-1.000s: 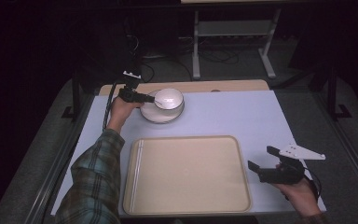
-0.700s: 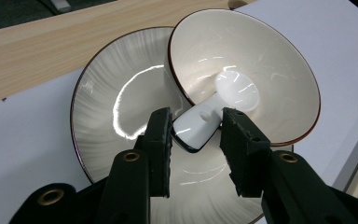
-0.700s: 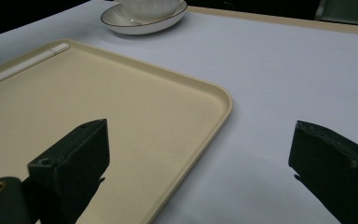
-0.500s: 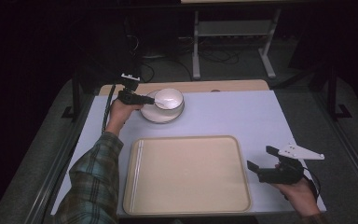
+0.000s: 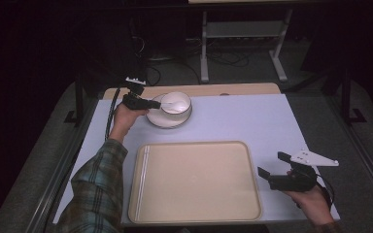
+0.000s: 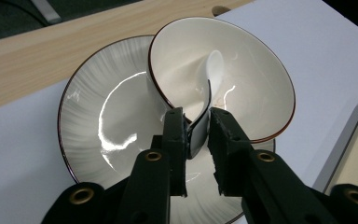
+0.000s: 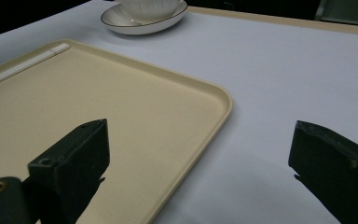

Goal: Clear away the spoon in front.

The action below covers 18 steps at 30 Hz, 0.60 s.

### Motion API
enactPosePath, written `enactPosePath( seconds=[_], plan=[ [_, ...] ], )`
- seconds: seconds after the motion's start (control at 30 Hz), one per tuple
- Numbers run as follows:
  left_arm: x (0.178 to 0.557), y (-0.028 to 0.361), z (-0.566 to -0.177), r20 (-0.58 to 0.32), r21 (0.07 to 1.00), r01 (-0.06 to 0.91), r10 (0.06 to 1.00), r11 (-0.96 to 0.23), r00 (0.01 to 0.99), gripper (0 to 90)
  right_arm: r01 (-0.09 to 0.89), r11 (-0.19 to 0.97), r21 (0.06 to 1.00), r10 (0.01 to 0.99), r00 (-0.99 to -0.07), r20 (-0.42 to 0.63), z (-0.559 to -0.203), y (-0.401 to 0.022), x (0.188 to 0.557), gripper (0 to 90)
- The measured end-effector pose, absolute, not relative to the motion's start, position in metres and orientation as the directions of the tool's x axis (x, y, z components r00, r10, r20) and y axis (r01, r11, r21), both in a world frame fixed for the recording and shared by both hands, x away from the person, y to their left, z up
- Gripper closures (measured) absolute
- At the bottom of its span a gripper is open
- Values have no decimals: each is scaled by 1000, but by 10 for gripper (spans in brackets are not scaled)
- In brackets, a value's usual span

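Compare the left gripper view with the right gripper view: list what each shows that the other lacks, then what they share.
Left gripper view alone: the white spoon lying in the bowl, its handle pinched between the left tool, whose jaws have just been closing on it.

Right gripper view alone: the right tool, jaws wide apart with nothing between them, and the tray's broad bare surface.

Shared: bowl, saucer, a tray edge and the white table cover.

Lab or test rig setup, not a home, dark room w/ grey carpet floor (image 5: 320, 111), white-covered worktop (image 5: 252, 121) on a metal frame, loose cables (image 5: 223, 58) on floor behind, metal rack legs (image 5: 204, 48) at back, staged tableware.
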<state>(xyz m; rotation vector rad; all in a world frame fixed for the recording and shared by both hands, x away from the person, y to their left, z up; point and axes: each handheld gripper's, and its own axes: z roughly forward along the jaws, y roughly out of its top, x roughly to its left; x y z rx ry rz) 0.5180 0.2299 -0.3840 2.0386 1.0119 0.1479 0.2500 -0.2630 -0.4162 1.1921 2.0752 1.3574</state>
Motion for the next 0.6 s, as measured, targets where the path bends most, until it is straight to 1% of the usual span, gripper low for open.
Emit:
enactPosePath(
  seconds=[0.17,0.33,0.6],
  plan=[
    [514,231,-383,-263,741,597,684,-308,680,818,442,170,881,816,-565,126,-416,-262,250,45],
    [511,229,-381,-263,757,578,668,-305,696,854,441,170,881,816,-564,125,-416,-262,250,45],
    [509,230,-377,-270,753,581,661,-309,700,860,441,169,881,817,-562,125,-416,-263,250,45]
  ],
)
